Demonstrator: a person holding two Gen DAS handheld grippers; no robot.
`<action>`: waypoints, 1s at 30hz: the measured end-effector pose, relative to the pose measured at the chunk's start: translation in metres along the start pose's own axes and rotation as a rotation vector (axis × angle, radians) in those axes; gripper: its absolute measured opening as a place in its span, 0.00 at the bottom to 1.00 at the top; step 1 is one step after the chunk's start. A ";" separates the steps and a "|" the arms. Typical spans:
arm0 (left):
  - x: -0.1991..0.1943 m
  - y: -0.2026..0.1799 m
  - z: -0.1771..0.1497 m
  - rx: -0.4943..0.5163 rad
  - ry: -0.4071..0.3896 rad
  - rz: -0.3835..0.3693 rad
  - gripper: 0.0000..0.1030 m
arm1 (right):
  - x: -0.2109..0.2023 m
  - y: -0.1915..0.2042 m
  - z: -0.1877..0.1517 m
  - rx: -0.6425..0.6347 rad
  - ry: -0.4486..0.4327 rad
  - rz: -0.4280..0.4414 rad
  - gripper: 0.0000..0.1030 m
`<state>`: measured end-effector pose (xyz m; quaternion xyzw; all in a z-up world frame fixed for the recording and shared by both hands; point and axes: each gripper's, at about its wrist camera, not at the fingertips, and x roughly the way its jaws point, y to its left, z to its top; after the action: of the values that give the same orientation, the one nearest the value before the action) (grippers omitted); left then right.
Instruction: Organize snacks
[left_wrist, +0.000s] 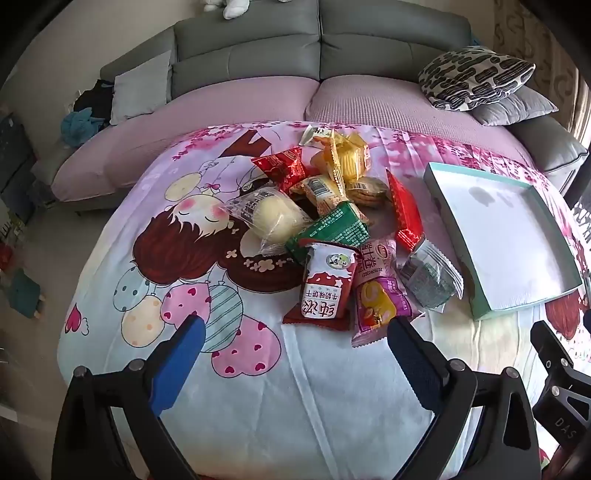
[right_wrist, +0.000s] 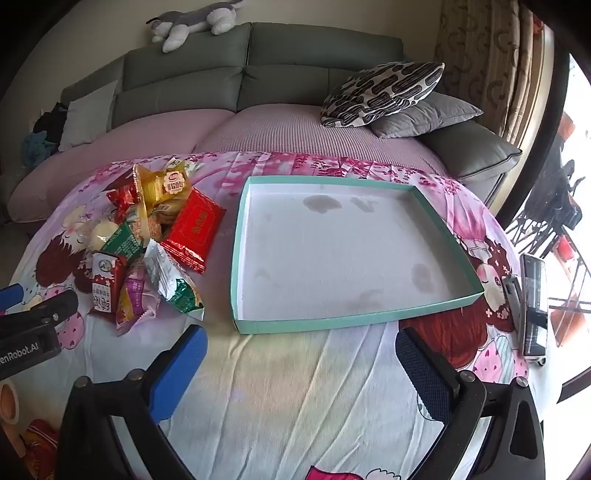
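1. Clutter at the far left edge of the left wrist view, on the floor beside the sofa (left_wrist: 243, 62), is dark, warped by the lens and too blurred to name.
2. Left gripper (left_wrist: 295, 345) sits at the bottom centre of its view, fingers spread wide with nothing between them, only the cartoon cloth (left_wrist: 258, 387) below; its body is cut off by the bottom edge.
3. Snacks (left_wrist: 332, 214) lie heaped at centre frame on the cloth, overlapping, so lower packets are partly hidden; the print on most is too small to read.
4. Tray (right_wrist: 258, 326), teal-rimmed, fills the centre of the right wrist view, just right of the heap and apart from it; its white floor shows faint dark stains.
5. Right gripper (right_wrist: 301, 349) sits at bottom centre of its view, also spread wide and holding nothing, short of the tray's near rim.
6. Phone (right_wrist: 533, 306) at the right edge lies in glare, its screen unreadable.
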<state>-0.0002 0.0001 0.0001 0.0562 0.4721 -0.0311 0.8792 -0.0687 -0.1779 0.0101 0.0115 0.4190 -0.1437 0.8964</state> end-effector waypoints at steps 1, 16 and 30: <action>0.000 0.000 0.000 0.003 -0.001 0.002 0.96 | 0.000 0.000 0.000 0.001 0.000 0.002 1.00; -0.010 -0.006 -0.003 0.054 -0.039 0.064 0.96 | 0.001 -0.002 -0.001 0.019 0.013 0.002 1.00; -0.014 -0.015 -0.007 0.087 -0.046 0.094 0.96 | -0.003 -0.007 -0.005 0.049 0.017 0.001 1.00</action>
<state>-0.0156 -0.0140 0.0073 0.1158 0.4467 -0.0116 0.8871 -0.0762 -0.1832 0.0093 0.0347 0.4229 -0.1533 0.8925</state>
